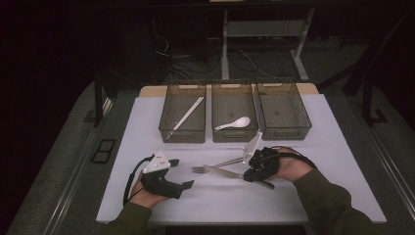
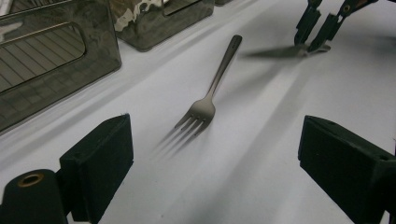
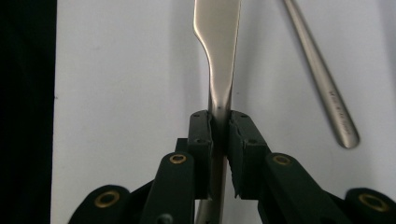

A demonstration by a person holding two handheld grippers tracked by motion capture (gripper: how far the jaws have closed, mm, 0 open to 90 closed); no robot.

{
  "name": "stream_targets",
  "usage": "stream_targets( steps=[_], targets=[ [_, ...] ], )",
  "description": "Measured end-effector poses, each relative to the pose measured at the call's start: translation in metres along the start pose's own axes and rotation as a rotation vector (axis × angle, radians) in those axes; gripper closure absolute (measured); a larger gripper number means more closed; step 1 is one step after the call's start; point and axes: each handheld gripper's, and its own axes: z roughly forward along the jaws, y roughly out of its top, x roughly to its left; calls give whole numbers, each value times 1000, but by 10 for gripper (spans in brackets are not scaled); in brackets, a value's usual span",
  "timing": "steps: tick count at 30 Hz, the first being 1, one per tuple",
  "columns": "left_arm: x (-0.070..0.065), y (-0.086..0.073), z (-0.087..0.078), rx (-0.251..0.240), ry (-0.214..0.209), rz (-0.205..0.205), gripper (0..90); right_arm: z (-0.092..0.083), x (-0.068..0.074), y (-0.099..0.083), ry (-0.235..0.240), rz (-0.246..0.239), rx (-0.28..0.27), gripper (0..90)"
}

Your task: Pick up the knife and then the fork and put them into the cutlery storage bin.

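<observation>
A metal knife [image 1: 222, 171] is clamped by its handle in my right gripper [image 1: 247, 175], blade pointing left just above the white table top [image 1: 147, 132]. In the right gripper view the pads press on both sides of the knife [image 3: 218, 51], so my right gripper [image 3: 219, 123] is shut on it. A metal fork [image 1: 205, 168] lies on the table beside the knife, tines to the left. My left gripper [image 1: 182, 173] rests at the left, open, its jaws wide apart and empty. The left gripper [image 2: 217, 156] faces the fork [image 2: 205, 105], with the knife [image 2: 271, 52] farther off.
Three grey see-through bins stand in a row at the back of the table. The left bin [image 1: 169, 128] holds chopsticks [image 1: 188, 113], the middle bin [image 1: 220, 100] a white spoon [image 1: 235, 123], and the right bin [image 1: 302, 117] looks empty. Dark floor and cables lie beyond.
</observation>
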Motion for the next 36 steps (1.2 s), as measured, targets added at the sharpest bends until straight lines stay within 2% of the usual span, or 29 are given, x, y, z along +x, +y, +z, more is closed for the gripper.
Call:
stream_targets(
  steps=[3,6,13,18,22,23,24,30,36],
  targets=[
    [0,0,0,2,-3,1,96,-7,-2,-8,-13,32,-76,800],
    [0,-1,1,-4,-10,3,96,-13,-4,-18,-8,92,-167,801],
    [-1,-2,4,-3,-27,11,96,-21,-12,-36,-21,186,-273,802],
    [-2,-3,6,-5,-36,28,97,-28,-13,-41,-46,210,-309,802],
    [-2,-4,6,-3,-42,33,96,-37,-13,-42,-87,234,-353,802],
    [-2,-3,6,-4,-42,34,96,-40,-13,-42,-81,263,-373,802],
    [-2,-3,6,-6,-44,34,96,-42,-14,-44,-93,261,-380,802],
    [-1,-4,7,-17,-57,36,81,-61,-21,-48,-174,322,-403,802],
    [-1,-3,6,-45,-61,43,0,-82,-32,-55,-254,389,-420,802]
  ],
)
